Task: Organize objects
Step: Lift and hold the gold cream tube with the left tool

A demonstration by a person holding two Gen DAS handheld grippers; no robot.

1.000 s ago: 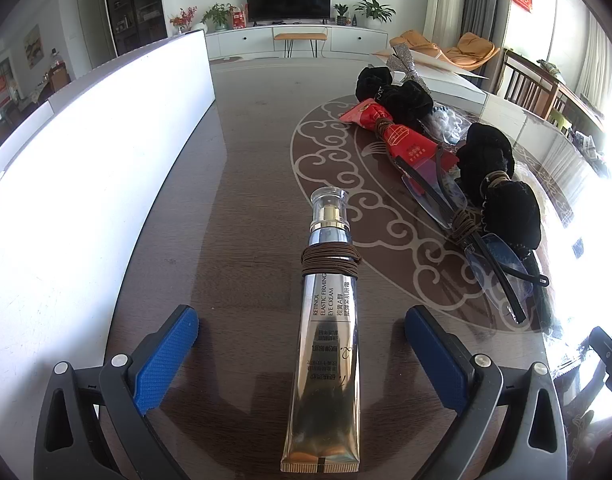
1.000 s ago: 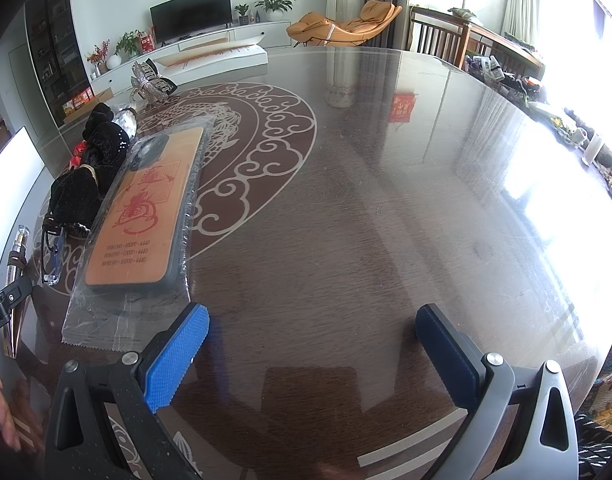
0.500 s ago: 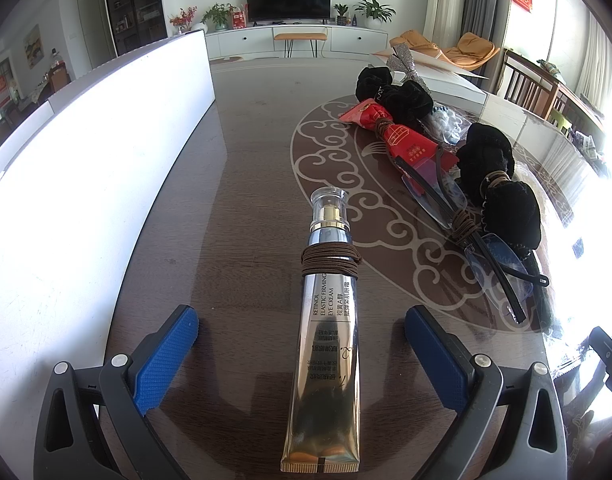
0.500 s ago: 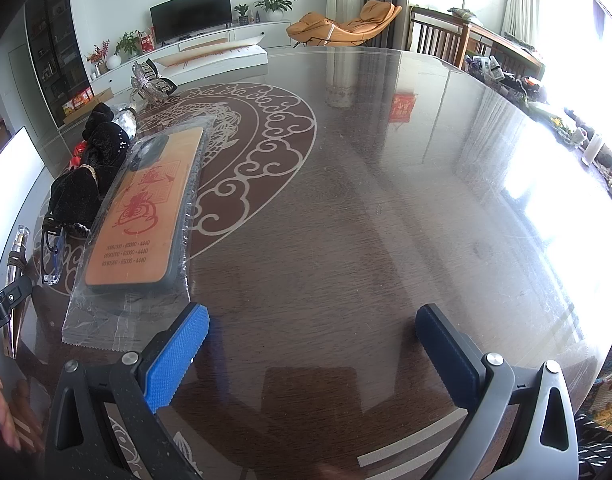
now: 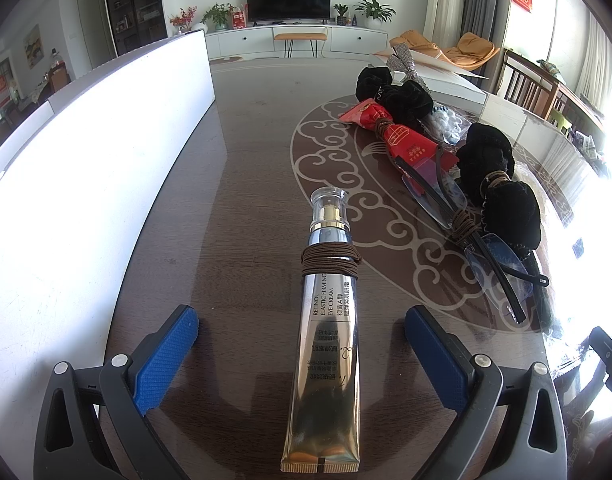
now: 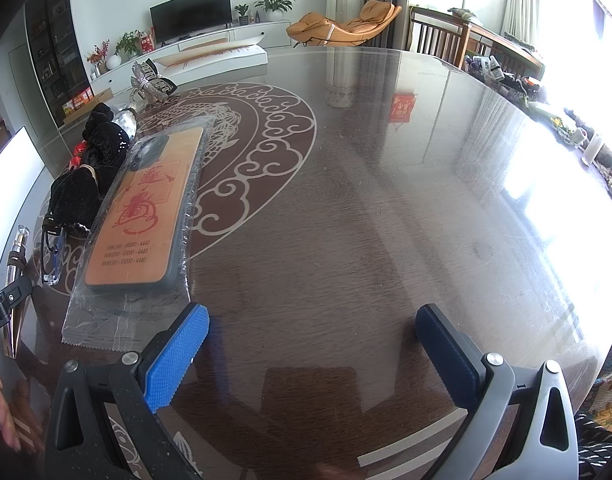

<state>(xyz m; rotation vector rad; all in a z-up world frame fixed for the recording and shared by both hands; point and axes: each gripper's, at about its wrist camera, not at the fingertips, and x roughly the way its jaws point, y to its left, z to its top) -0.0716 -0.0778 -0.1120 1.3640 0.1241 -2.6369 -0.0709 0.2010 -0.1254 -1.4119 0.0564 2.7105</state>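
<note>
A gold eye-cream tube (image 5: 329, 328) with a brown hair tie wound round its neck lies flat on the dark table, cap pointing away. My left gripper (image 5: 302, 332) is open, its blue pads apart on either side of the tube without touching it. To the right lie a red packet (image 5: 402, 136), glasses (image 5: 466, 224) and black scrunchies (image 5: 506, 200). In the right wrist view an orange phone case in a clear bag (image 6: 146, 208) lies left of my right gripper (image 6: 312, 340), which is open over bare table. The tube (image 6: 16, 248) shows at the far left edge.
A tall white panel (image 5: 86, 152) runs along the left of the table. A silver bow (image 6: 148, 82) and a white box (image 5: 446, 76) sit at the far side. Bare glossy tabletop (image 6: 386, 220) spreads ahead of the right gripper. A hand (image 6: 6, 420) shows at lower left.
</note>
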